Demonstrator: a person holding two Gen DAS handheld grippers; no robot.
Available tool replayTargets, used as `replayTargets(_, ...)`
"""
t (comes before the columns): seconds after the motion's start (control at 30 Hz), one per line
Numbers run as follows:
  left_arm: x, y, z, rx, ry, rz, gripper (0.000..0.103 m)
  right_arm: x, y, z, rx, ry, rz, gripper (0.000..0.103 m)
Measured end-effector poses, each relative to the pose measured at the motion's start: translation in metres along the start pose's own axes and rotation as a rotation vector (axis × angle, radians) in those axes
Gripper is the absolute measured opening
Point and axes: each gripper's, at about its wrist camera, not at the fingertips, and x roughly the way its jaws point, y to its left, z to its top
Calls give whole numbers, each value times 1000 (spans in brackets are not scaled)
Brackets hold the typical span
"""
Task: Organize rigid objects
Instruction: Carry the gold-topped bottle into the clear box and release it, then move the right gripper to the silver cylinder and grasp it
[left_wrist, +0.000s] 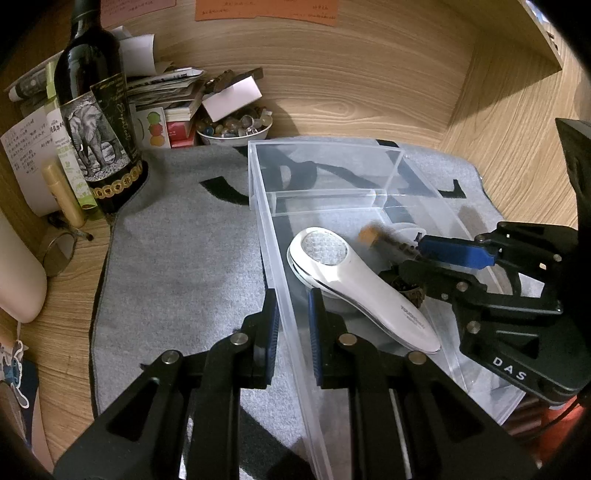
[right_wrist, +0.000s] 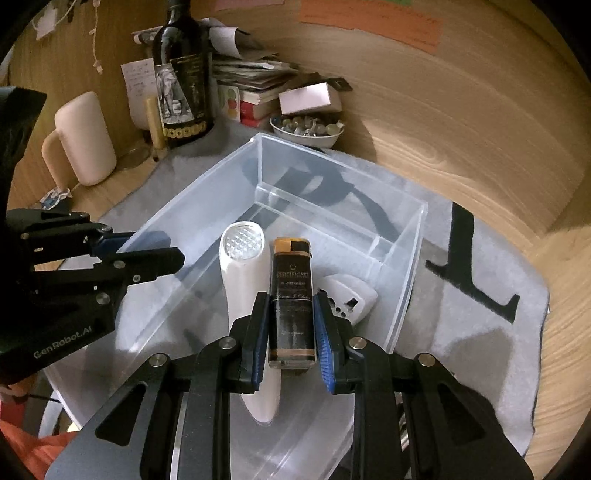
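The right gripper (right_wrist: 291, 325), at the lower centre of the right wrist view, is clamped on a slim black-and-gold block (right_wrist: 291, 295) lettered "CERTIFICATE". Its blue pads press the block's two long sides. The block hangs over the inside of a clear plastic bin (right_wrist: 207, 206) that fills the middle of the frame.

The left gripper (left_wrist: 293, 332), at the lower centre of the left wrist view, is pinched nearly closed on the bin's near wall, one finger inside and one outside. It looks to be steadying the bin.

Already in the bin lie a white handheld device (right_wrist: 242, 273) with a faceted round lens, left of the block, and a white plug adapter (right_wrist: 351, 295) to its right. The bin stands on a grey mat (left_wrist: 177, 258) on a wooden bench (left_wrist: 369, 81). A dark wine bottle (left_wrist: 96, 110) and a bowl of beads (left_wrist: 236, 129) stand in the upper left of the left wrist view, well clear of the bin.

The step in hand appears to be placing the block into the bin. The next move likely calls for lowering it into the gap between the device and the adapter, then opening the pads. The gap looks tight, so the block may knock a neighbour.
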Motion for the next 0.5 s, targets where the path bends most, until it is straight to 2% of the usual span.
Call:
replayTargets(0.1, 0, 0, 0, 1, 0, 1, 14, -5, 1, 1, 0, -16, -2, 25)
replayTargets(0.17, 0, 0, 0, 0, 0, 0, 14, -10, 0, 1, 7, -36, -5, 33)
replayTargets(0.3, 0, 0, 0, 1, 0, 0, 14, -25, -6, 3, 36, -93, -19, 43)
replayTargets(0.37, 0, 0, 0, 0, 0, 0, 14, -35, -11, 3, 55, -126, -32, 53)
replayTargets(0.5, 0, 0, 0, 1, 0, 0, 14, -53, -20, 3, 82, -184, -72, 64)
